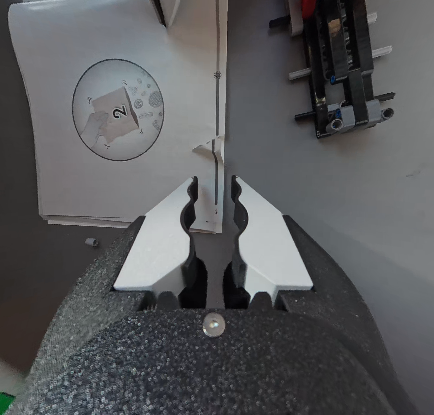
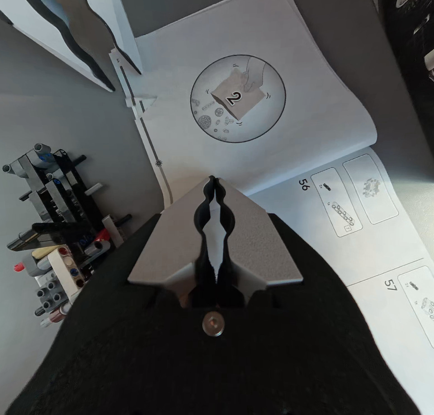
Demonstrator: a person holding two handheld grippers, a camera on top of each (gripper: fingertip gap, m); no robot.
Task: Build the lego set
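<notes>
An open white instruction booklet lies on the grey table. My left gripper is open, and its fingers straddle the booklet's right page edge near the corner without pressing on it. A small crease or tear marks that edge just ahead of the tips. The right wrist view shows the same gripper open over the page corner. My right gripper is shut, its tips together over the booklet near the fold between the pages.
A black and grey brick-built model with axles sticking out lies right of the booklet; it also shows in the right wrist view. A small grey piece lies below the booklet. A dark box stands beyond it. Spacing between my two grippers at the tips: around 12 cm.
</notes>
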